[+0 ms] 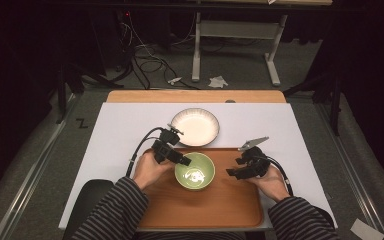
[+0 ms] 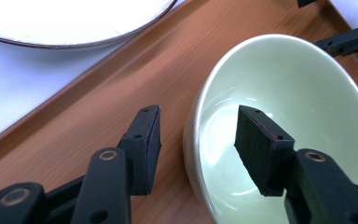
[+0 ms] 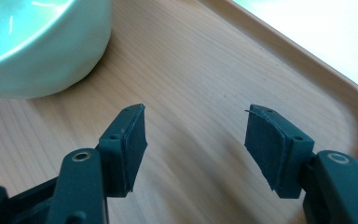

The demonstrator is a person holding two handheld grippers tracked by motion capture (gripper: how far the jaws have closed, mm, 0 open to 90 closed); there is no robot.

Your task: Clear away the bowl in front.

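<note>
A pale green bowl (image 1: 195, 172) stands on a wooden tray (image 1: 230, 200). My left gripper (image 1: 187, 161) reaches the bowl's left rim from the left. In the left gripper view the bowl (image 2: 298, 93) has one black jaw outside its wall and the other inside, so the left gripper (image 2: 200, 126) straddles the rim. A gap shows on both sides and the pads do not press on it, so it is open. My right gripper (image 1: 231, 173) hovers open over the bare tray (image 3: 205, 70) just right of the bowl (image 3: 37, 51), with nothing between its jaws (image 3: 196, 126).
A white plate (image 1: 195, 126) lies on the white table cover beyond the tray's far edge. The tray's raised rim (image 3: 345, 93) runs close beside my right gripper. Both striped sleeves come in from the bottom. A desk frame and cables stand on the floor beyond the table.
</note>
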